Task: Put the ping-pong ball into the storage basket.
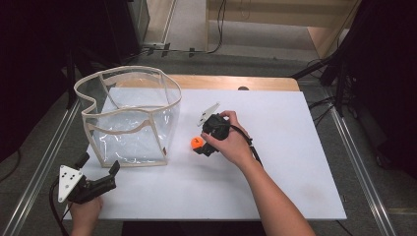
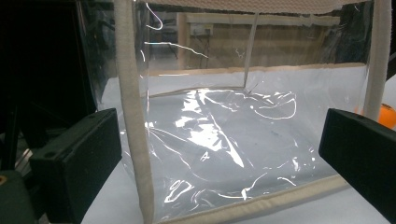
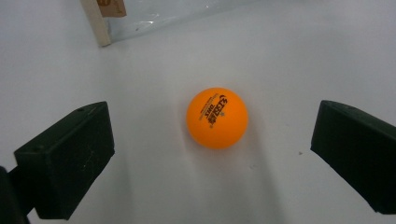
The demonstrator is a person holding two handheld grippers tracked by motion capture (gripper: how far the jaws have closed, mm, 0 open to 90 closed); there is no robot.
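Observation:
An orange ping-pong ball [image 1: 196, 143] lies on the white tabletop [image 1: 295, 162], just right of a clear plastic bag with beige trim [image 1: 130, 115]. My right gripper [image 1: 202, 139] is low over the ball and open. In the right gripper view the ball [image 3: 216, 117] rests on the table between the two black jaws of the right gripper [image 3: 212, 123], touching neither. My left gripper [image 1: 99, 163] sits open near the table's front left corner, pointing at the bag. Its own view has the left gripper [image 2: 219, 135] facing the bag's near wall [image 2: 233, 116], with the ball [image 2: 387, 114] at the right edge.
The bag stands upright and open-topped on the left half of the table, with nothing visible inside. A bottom corner of the bag [image 3: 100, 23] is close beyond the ball. Metal rails run along both table sides, and dark equipment and cables stand beyond.

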